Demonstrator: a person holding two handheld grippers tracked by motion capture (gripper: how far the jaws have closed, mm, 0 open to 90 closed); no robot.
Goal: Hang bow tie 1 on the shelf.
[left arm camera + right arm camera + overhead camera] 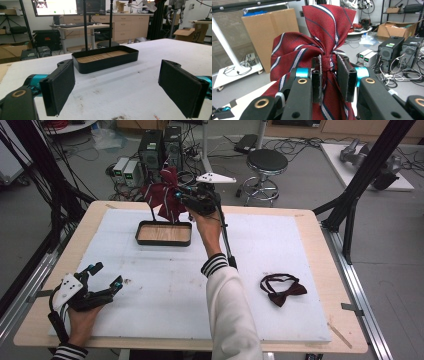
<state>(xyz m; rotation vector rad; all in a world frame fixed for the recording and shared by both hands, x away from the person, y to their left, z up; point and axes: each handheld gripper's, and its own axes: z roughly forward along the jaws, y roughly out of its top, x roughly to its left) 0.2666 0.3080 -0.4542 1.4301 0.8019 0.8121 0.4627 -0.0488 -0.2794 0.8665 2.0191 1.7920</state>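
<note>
The bench (pixel 310 270) spreads out under its white mat, and your right gripper (pixel 186 199) is up over the far side with the striped bow tie (pixel 162 195). Its fingers (pixel 347 75) are clamped tight on the knot at the middle, red wings flaring above and beside them. The tie hangs in the air, above the back rim of the black tray (pixel 164 233) and right by the tray's two thin upright posts (pixel 85 25).

It looks like you are bringing the tie to that stand, so steer the knot in between the posts, keep the wings free of them, and hold the squeeze until the tie sits where you want it. The posts are slim and close to the fabric; a snagged wing could tip the tray, so go in slow and level.

Your left gripper (pixel 100 277) rests low at the near left corner, fingers (pixel 61 88) spread wide with nothing between them, facing the tray across bare mat. It is well out of the way.

The smaller dark bow tie (pixel 283 291) lies flat on the right, strap looped behind it, well clear of your right sleeve (pixel 230 310).
</note>
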